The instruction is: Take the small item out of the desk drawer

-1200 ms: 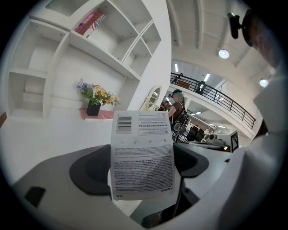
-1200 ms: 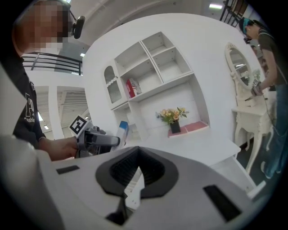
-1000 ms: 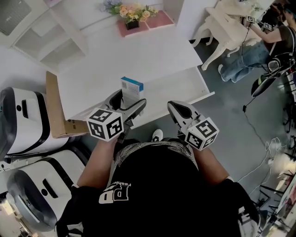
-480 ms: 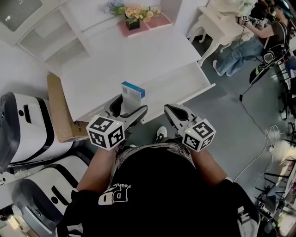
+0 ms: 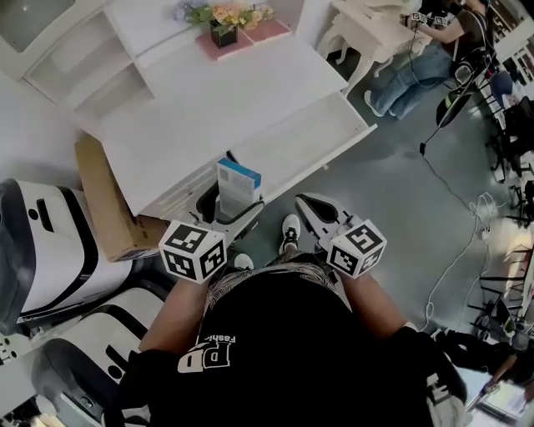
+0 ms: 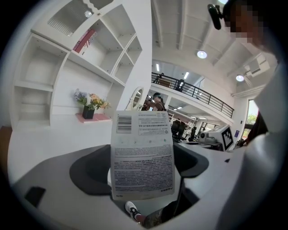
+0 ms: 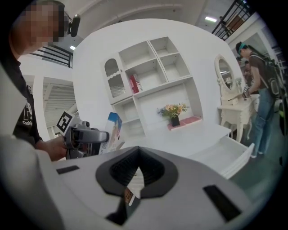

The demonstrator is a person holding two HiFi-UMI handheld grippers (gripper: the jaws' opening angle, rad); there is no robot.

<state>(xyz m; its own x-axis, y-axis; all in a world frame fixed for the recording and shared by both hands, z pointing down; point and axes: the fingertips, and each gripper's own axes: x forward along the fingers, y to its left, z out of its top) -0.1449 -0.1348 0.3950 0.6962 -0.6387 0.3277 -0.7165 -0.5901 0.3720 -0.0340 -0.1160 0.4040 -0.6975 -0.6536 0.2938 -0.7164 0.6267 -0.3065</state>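
Observation:
A small white-and-blue box [image 5: 237, 185] stands upright between the jaws of my left gripper [image 5: 232, 200], which is shut on it. In the left gripper view the box [image 6: 142, 155] fills the middle, printed side and barcode towards the camera. The desk drawer [image 5: 300, 142] is pulled open on the right side of the white desk [image 5: 225, 92], and what shows of its inside is bare. My right gripper [image 5: 309, 203] hangs shut and empty in front of the drawer, over the floor. In the right gripper view its jaws [image 7: 137, 175] meet, with the left gripper [image 7: 85, 137] and box [image 7: 113, 130] to the left.
A flower pot [image 5: 221, 21] on a pink tray sits at the desk's back, below white shelves. A cardboard box [image 5: 104, 200] leans at the desk's left, beside white machines [image 5: 42, 225]. A person [image 5: 434, 42] works at another white table far right. Cables cross the grey floor.
Both grippers and the box have drawn back from the desk towards the person's body. The left gripper keeps its hold on the box, and the right stays shut.

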